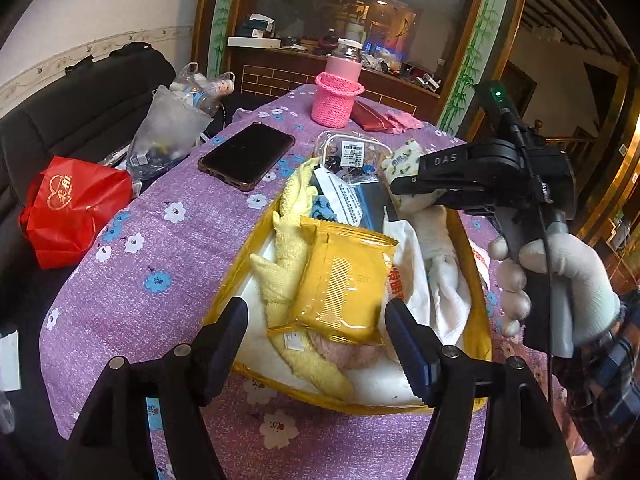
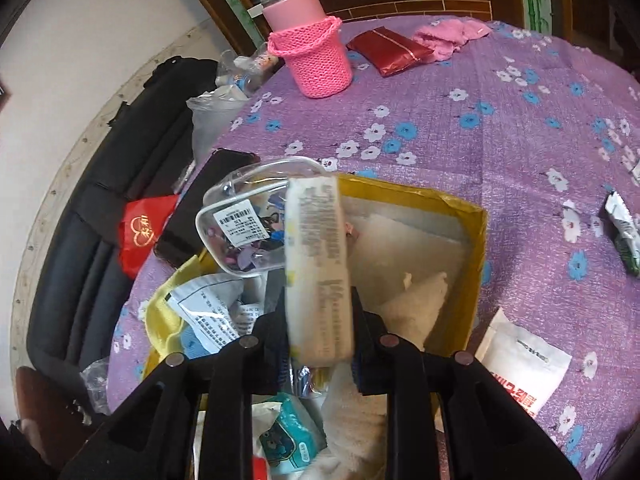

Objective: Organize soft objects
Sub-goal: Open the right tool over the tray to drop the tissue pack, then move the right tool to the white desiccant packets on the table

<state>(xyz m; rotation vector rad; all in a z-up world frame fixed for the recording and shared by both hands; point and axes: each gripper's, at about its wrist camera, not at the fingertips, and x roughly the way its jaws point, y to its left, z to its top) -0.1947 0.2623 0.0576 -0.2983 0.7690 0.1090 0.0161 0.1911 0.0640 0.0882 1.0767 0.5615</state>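
A yellow cardboard box (image 1: pixel 482 344) (image 2: pixel 476 216) on the purple flowered tablecloth holds soft things: a yellow towel (image 1: pixel 288 268), a white cloth (image 1: pixel 440 268) and a yellow packet (image 1: pixel 340 276) lying on top. My left gripper (image 1: pixel 316 344) hangs open over the box, its fingers either side of the yellow packet's near end without pressing it. My right gripper (image 1: pixel 406 176) (image 2: pixel 320 304), held by a white-gloved hand (image 1: pixel 560 276), is shut on a lemon-print tissue pack (image 1: pixel 400 158) (image 2: pixel 318 264) above the box's far end.
A clear plastic box with a barcode label (image 1: pixel 352 152) (image 2: pixel 240 224) sits at the box's far rim. A phone (image 1: pixel 248 156), a pink knitted holder with a bottle (image 1: pixel 336 100) (image 2: pixel 320 64), a red wallet (image 2: pixel 388 52) and a white packet (image 2: pixel 524 364) lie around. A red bag (image 1: pixel 72 208) rests on the sofa.
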